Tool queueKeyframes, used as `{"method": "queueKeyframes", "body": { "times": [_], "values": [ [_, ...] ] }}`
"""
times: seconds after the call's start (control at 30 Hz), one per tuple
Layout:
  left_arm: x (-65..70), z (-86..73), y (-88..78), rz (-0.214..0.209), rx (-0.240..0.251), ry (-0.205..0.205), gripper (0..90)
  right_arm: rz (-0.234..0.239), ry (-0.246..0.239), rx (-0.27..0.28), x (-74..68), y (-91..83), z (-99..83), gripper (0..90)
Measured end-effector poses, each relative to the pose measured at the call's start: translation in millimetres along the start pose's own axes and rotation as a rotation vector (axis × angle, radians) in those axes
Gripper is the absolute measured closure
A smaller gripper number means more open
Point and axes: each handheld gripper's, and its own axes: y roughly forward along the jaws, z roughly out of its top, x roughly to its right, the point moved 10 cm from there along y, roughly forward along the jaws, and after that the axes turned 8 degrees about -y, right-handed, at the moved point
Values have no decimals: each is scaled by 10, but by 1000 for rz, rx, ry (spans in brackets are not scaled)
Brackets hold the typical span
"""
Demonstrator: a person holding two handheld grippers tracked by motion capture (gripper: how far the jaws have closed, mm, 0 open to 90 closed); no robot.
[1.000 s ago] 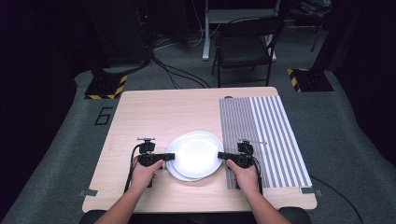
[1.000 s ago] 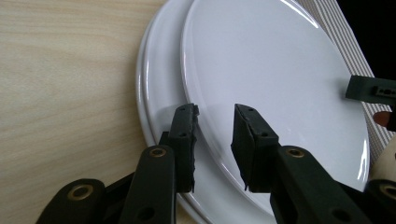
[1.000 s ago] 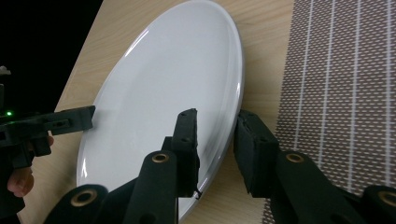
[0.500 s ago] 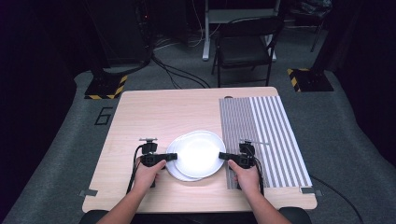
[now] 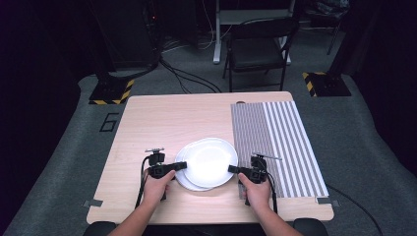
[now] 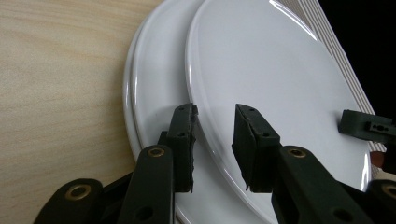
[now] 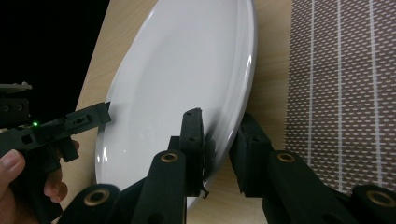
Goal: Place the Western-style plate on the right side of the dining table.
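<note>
Two white plates lie stacked near the table's front edge, the top plate (image 5: 210, 160) shifted right of the lower plate (image 5: 185, 181). My left gripper (image 5: 183, 164) holds the top plate's left rim and my right gripper (image 5: 231, 168) holds its right rim. In the left gripper view my left gripper (image 6: 215, 116) straddles the top plate (image 6: 271, 70), one jaw over the lower plate (image 6: 149, 84), with the right gripper (image 6: 369, 128) across it. In the right gripper view my right gripper (image 7: 219, 121) clamps the tilted plate (image 7: 182, 60), and the left gripper (image 7: 70, 123) is opposite.
A striped grey-and-white mat (image 5: 280, 142) covers the right part of the wooden table (image 5: 162, 123), just right of the plates. Behind the table stand a black folding chair (image 5: 258, 49) and dark stands with cables on the floor.
Both hands have drifted slightly toward the table's front edge. The plates stay in nearly the same place.
</note>
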Motion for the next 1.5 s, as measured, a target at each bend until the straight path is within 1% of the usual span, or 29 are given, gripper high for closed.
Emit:
{"method": "queueKeyframes", "body": {
  "times": [0.07, 0.13, 0.17, 0.27, 0.3, 0.33, 0.4, 0.53, 0.57, 0.6, 0.63, 0.67, 0.8, 0.83, 0.87, 0.9, 0.93, 0.97, 1.03, 1.07, 1.1, 1.13, 1.23, 1.3, 1.33, 1.37, 1.43, 1.47, 1.5],
  "values": [
    [-2, 2, 1, -6, 5, -2, 684, 5, 5, -2, 0, 2, -1, 758],
    [-5, 3, 0, -9, 5, 1, 684, 11, 25, -5, -1, 6, 5, 762],
    [-5, 3, -1, -10, 3, 7, 684, 15, 18, -6, 8, 7, 4, 765],
    [-6, 7, -2, -14, 3, 5, 680, 29, 35, -8, 10, 12, 13, 773],
    [-10, 3, -5, -13, -2, 13, 678, 37, 28, -7, 17, 15, 17, 775],
    [-9, 2, -3, -9, 1, 21, 678, 44, 34, -5, 19, 15, 22, 779],
    [-11, 2, -3, -9, 0, 22, 679, 47, 30, -1, 25, 18, 27, 780],
    [-17, 17, 4, -15, 5, 14, 680, 57, 26, 3, 23, 17, 23, 782],
    [-21, 22, 3, -15, 5, 12, 680, 66, 20, 5, 26, 20, 20, 784],
    [-30, 38, 8, -15, 9, 5, 680, 78, 29, -3, 22, 25, 12, 788],
    [-30, 38, 8, -15, 9, 5, 680, 78, 29, -3, 22, 25, 12, 788],
    [-32, 46, 12, -16, 8, 0, 681, 92, 23, 2, 21, 34, 13, 789],
    [-32, 55, 18, -4, 10, 6, 680, 89, 25, 5, 26, 40, 20, 791],
    [-31, 57, 19, -2, 11, 5, 681, 95, 25, 6, 24, 40, 21, 795],
    [-31, 59, 21, -4, 10, 4, 681, 104, 26, 7, 18, 35, 23, 799],
    [-26, 48, 35, -15, -2, -5, 683, 107, 23, 8, 14, 31, 25, 810],
    [-27, 52, 38, -22, 2, -15, 691, 124, 24, 13, 2, 34, 32, 818],
    [-29, 55, 37, -21, 1, -20, 692, 123, 33, 12, -20, 28, 38, 816],
    [-42, 58, 39, -9, 6, -10, 711, 120, 17, 21, -13, 33, 44, 817],
    [-46, 57, 39, -7, 6, -10, 724, 119, 36, 14, -19, 31, 40, 816],
    [-47, 58, 41, -7, 6, -10, 732, 119, 26, 17, -2, 37, 35, 815],
    [-52, 58, 43, -3, 6, -8, 749, 123, 55, 9, 5, 43, 29, 815],
    [-52, 56, 40, -2, 3, -13, 752, 127, 66, 11, 19, 53, 35, 816],
    [-51, 56, 40, -2, 4, -12, 754, 126, 59, 12, 20, 54, 38, 817],
    [-51, 56, 40, 0, 6, -10, 755, 120, 60, 11, 20, 52, 40, 819],
    [-46, 51, 35, 2, 4, -8, 754, 125, 74, 4, 4, 38, 40, 822],
    [-38, 51, 31, 4, 5, -5, 754, 125, 78, 3, 2, 33, 41, 824],
    [-32, 50, 26, 5, 3, 0, 754, 125, 88, 2, -5, 27, 44, 826],
    [-18, 53, 21, 11, 8, 9, 753, 118, 85, 5, -10, 17, 52, 828]
  ]
}}
